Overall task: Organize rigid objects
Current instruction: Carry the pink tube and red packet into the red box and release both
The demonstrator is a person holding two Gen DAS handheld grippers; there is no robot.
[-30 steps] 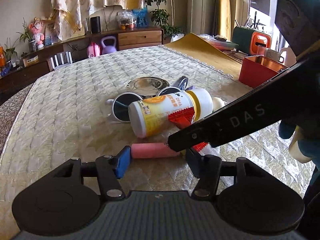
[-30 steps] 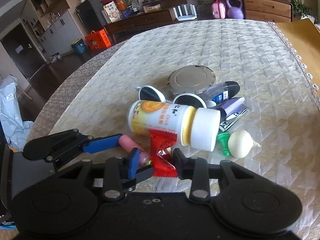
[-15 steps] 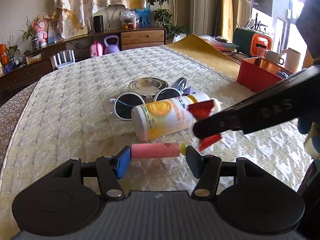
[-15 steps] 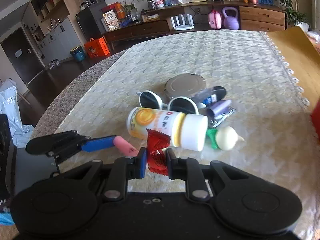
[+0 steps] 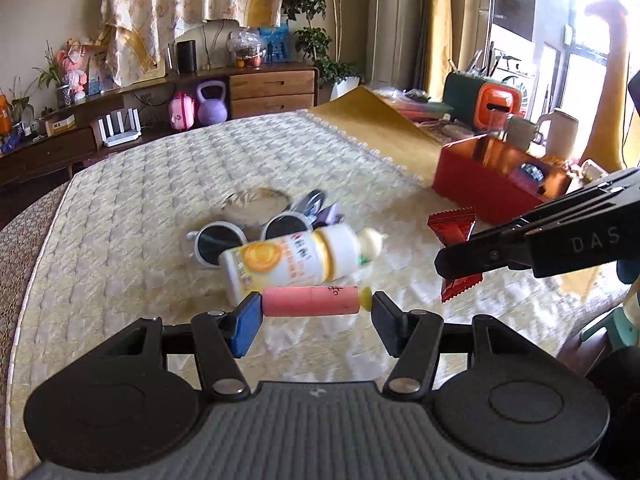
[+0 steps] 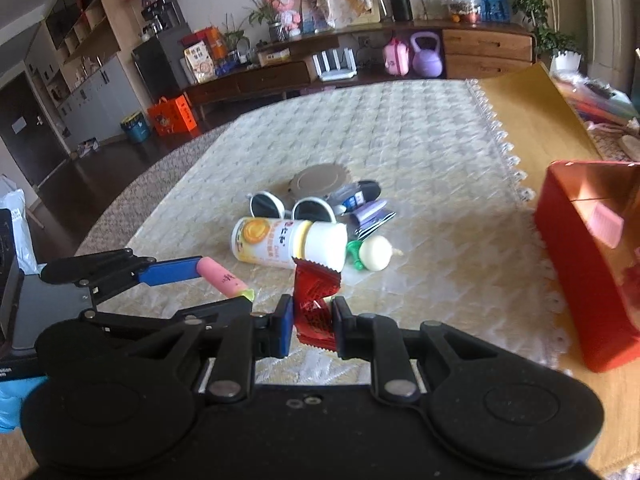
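I am working in a lived-in home, a living room. Evidence: a quilted tablecloth (image 6: pixel 400 140) on the table, a long wooden sideboard (image 5: pixel 272 88) with drawers, potted plants (image 5: pixel 316 40), draped curtains (image 5: pixel 440 20), a purple kettlebell (image 6: pixel 427 56), and a router (image 5: pixel 120 126) by the wall.

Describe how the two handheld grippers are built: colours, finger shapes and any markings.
Both are black plastic. The left gripper has one blue-padded finger and one black, with silver rivets. The right gripper is built alike; its long flat black fingers carry pale "DAS" lettering.

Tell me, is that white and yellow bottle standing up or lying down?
Lying down: the bottle rests on its side on the cloth, cap end pointing right.
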